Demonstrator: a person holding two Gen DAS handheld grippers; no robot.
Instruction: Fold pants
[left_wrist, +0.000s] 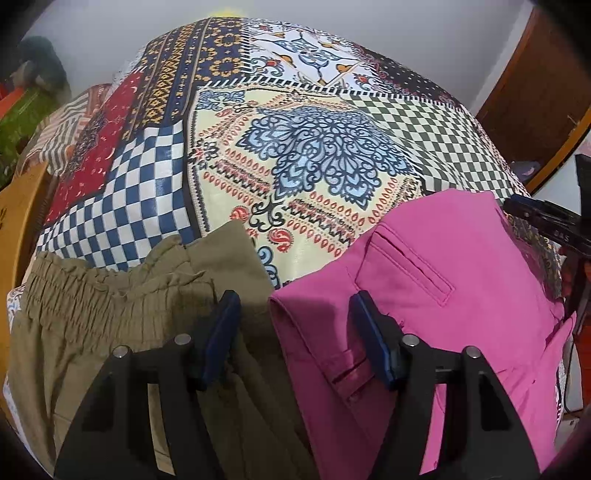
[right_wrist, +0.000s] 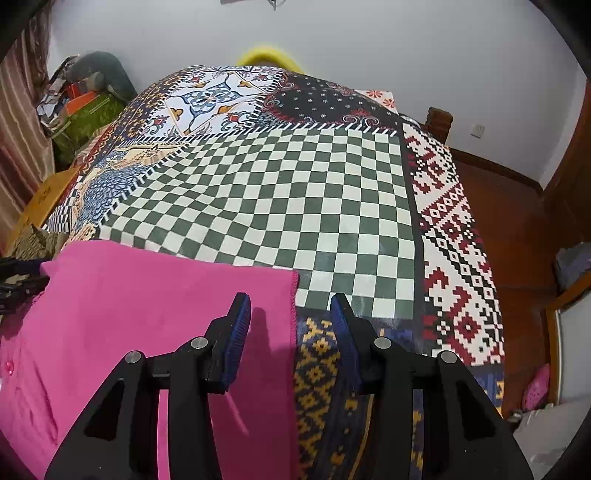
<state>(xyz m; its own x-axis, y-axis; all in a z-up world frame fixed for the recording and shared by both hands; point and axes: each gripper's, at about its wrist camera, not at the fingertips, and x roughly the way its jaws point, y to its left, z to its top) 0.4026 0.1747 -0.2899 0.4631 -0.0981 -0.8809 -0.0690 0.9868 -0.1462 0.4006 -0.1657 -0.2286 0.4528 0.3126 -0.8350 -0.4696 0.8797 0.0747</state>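
Bedspread (left_wrist: 325, 173) in a patchwork print covers most of both views: a cream panel with a blue medallion in the middle, blue-and-white checks to the left, green-and-white checks (right_wrist: 280, 206) to the right, and a red, black and white geometric band along the far right edge. Pink pants (left_wrist: 436, 266) lie on it at the near side, folded into a flat block with a welt pocket facing up in the left wrist view; in the right wrist view their straight hemmed edge runs down between the fingers of the right gripper. Olive pants (left_wrist: 110, 302) with a gathered elastic waistband lie just beside the pink ones, on their left, with a narrow strip of bedspread showing between the two at the top. The left gripper (left_wrist: 291, 332) points steeply down over that gap, its jaws spread, one blue pad over the olive cloth and the other over the pink cloth, pinching nothing. The right gripper (right_wrist: 291, 332) also points down with its jaws spread, one pad above the pink fabric and the other above the bedspread, straddling the pants' edge without pressing it. A brown wooden floor (right_wrist: 517, 221) shows beyond the bed on the right.
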